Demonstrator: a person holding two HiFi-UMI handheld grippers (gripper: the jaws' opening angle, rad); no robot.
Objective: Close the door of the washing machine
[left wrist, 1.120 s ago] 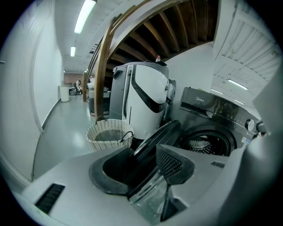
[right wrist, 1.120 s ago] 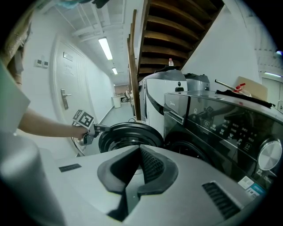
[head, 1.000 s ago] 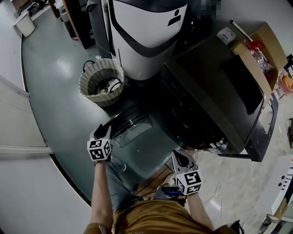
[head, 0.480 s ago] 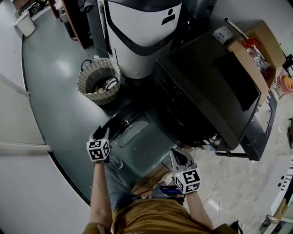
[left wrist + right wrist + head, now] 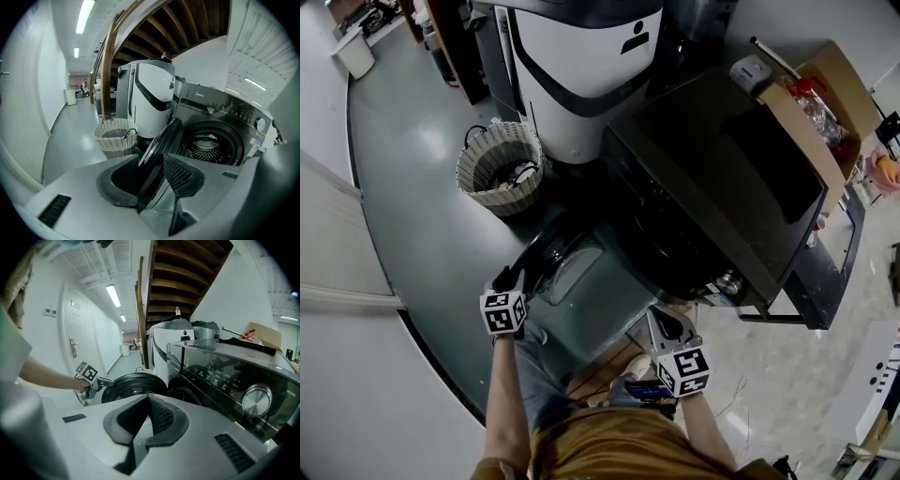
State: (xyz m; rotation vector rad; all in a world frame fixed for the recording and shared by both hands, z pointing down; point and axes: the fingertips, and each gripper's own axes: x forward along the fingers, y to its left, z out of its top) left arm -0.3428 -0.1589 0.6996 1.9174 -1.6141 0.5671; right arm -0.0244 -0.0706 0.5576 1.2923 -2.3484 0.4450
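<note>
The dark front-loading washing machine (image 5: 712, 178) stands with its round glass door (image 5: 567, 262) swung partly out to the left. My left gripper (image 5: 508, 279) is at the door's outer rim. In the left gripper view the door's edge (image 5: 161, 140) runs between the jaws of the left gripper (image 5: 151, 158), which have just been closing; the meshed right pad (image 5: 180, 173) still shows free. Behind it lies the drum opening (image 5: 208, 145). My right gripper (image 5: 670, 328) hangs shut and empty in front of the machine, and in its own view the right gripper (image 5: 149, 399) faces the door (image 5: 133, 383).
A wicker basket (image 5: 499, 169) sits on the floor left of the machine, beside a tall white and black appliance (image 5: 572, 66). A cardboard box (image 5: 825, 103) stands behind the machine at the right. A white wall runs along the left.
The door has swung nearer to the machine's front, and my left gripper has travelled with its rim. The right gripper has shifted only slightly.
</note>
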